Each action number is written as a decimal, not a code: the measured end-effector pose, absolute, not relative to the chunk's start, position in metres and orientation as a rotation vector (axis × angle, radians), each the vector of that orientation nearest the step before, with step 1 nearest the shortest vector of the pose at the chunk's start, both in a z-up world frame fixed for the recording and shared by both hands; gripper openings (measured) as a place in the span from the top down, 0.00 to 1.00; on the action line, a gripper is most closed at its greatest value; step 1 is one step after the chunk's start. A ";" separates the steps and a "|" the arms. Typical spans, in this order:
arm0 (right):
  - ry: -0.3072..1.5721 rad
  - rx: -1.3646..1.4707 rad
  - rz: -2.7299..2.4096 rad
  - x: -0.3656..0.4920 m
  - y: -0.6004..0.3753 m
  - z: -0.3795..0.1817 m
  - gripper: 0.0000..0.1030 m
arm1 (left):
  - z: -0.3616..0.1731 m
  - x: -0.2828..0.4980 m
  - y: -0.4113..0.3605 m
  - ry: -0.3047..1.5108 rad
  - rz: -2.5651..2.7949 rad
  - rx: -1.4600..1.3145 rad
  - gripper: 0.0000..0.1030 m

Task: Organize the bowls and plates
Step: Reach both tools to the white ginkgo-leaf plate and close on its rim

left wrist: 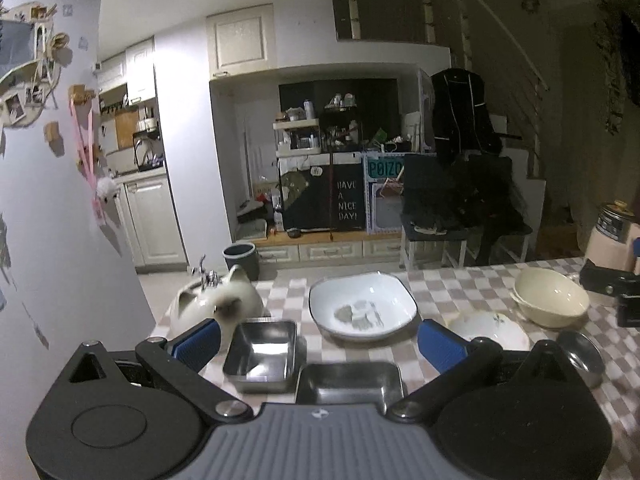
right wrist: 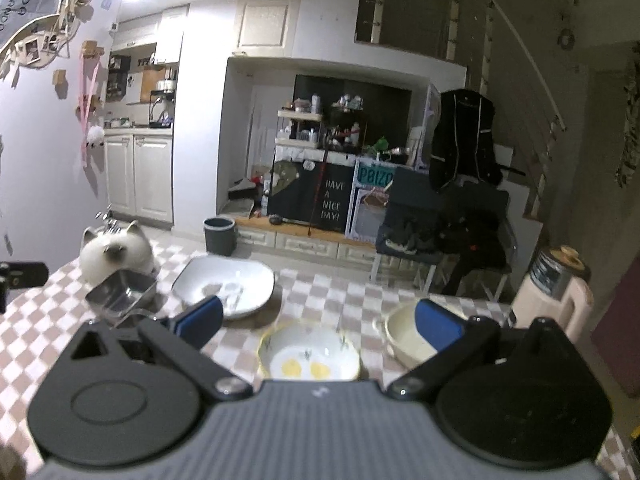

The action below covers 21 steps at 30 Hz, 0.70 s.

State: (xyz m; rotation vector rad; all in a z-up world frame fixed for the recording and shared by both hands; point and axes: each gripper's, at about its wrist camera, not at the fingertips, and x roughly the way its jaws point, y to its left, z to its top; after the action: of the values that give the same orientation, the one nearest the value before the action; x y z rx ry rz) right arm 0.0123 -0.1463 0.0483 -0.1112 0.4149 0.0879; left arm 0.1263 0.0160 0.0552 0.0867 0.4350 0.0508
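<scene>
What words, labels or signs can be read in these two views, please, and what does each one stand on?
"HAVE A NICE DAY!": white letters on the black panel below the cluttered shelf.
"POIZO", cut off by a dark chair: teal sign beside that panel; it looks like "PBIZO" in the right wrist view.
Lettering on the wall hanging at top left: too distorted to read.

Plate (left wrist: 362, 306) right of tray (left wrist: 262, 354), seemingly.
</scene>
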 end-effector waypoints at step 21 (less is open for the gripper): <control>0.477 -0.006 0.086 0.175 -0.135 0.000 0.00 | 0.023 0.322 0.034 0.469 0.148 0.060 0.00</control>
State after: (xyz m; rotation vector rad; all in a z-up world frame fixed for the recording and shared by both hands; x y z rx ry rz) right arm 0.1750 -0.1352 0.0004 -0.0056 0.4768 0.0855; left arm 0.3219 0.0337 0.0233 0.0605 0.4693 0.1484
